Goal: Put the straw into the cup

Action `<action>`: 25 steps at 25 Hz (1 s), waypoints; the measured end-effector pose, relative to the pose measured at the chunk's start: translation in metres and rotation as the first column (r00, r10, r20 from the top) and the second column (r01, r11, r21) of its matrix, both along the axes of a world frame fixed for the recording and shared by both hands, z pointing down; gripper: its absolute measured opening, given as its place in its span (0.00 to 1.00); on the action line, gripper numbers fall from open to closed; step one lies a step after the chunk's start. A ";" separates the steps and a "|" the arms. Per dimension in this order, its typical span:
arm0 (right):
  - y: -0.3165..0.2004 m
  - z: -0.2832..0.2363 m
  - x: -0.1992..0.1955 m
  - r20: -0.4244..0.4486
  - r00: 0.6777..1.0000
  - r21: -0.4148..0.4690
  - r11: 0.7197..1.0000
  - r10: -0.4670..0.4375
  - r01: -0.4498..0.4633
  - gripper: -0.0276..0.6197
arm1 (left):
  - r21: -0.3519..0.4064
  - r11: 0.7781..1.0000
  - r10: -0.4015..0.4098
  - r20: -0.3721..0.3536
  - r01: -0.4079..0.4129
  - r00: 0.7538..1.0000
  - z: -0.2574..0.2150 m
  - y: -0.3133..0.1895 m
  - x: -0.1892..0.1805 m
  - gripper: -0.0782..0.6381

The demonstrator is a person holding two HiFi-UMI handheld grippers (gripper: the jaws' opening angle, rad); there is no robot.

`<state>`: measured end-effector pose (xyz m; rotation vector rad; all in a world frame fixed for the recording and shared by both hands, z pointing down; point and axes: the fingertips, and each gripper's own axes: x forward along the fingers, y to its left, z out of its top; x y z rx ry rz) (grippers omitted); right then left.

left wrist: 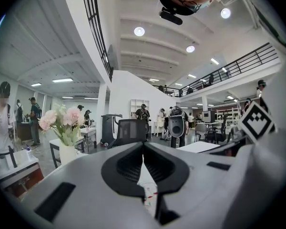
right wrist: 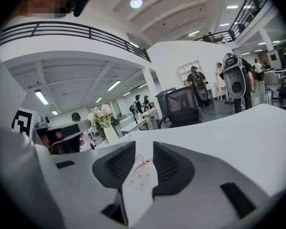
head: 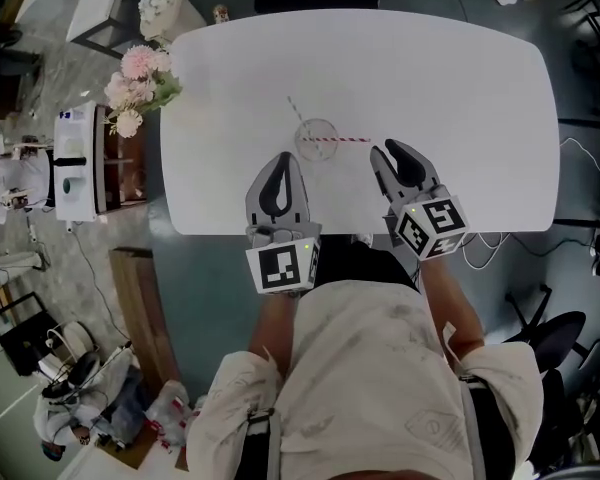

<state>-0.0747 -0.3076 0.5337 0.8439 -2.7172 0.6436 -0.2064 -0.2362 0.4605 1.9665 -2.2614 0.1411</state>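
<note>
1. The red-and-white striped straw (head: 352,140) is seen from the head view with its left end inside the outline of the clear cup (head: 317,126). The rest of it reaches out past the rim to the right.
2. The cup is set upright on the white table (head: 440,78), near the table's front edge and between the two grippers.
3. The right gripper (head: 388,152) is held just beside the straw's free end. Its jaws are spread apart and nothing is gripped by them. In the right gripper view, the cup and straw are framed in the gap between the jaws, further off on the table.
4. The left gripper (head: 283,160) is held near the cup on the person's side. Its jaw tips are brought together, with nothing caught between them.
5. A thin pale stick (head: 295,108) slants away from the cup's far left side. What it is cannot be told.
6. A bunch of pink flowers (head: 135,76) is placed beside the table's far left corner.
</note>
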 end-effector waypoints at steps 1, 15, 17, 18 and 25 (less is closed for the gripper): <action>0.003 -0.004 0.005 0.006 1.000 0.007 1.000 0.000 0.000 0.22 | 0.005 1.000 -0.002 0.007 0.002 1.000 -0.004 0.004 0.005 0.12; 0.024 -0.084 0.080 0.066 0.997 0.211 0.976 0.045 -0.058 0.21 | 0.119 0.993 -0.038 0.095 0.026 0.995 -0.065 0.057 0.062 0.12; 0.026 -0.106 0.089 0.065 0.996 0.271 0.960 0.053 -0.069 0.21 | 0.143 0.989 -0.050 0.107 0.034 0.993 -0.077 0.064 0.066 0.12; 0.026 -0.117 0.093 0.068 0.996 0.304 0.950 0.058 -0.076 0.21 | 0.157 0.987 -0.055 0.115 0.036 0.992 -0.084 0.066 0.067 0.12; 0.025 -0.185 0.115 0.100 0.991 0.512 0.849 0.094 -0.132 0.20 | 0.269 0.962 -0.100 0.176 0.050 0.979 -0.132 0.077 0.075 0.12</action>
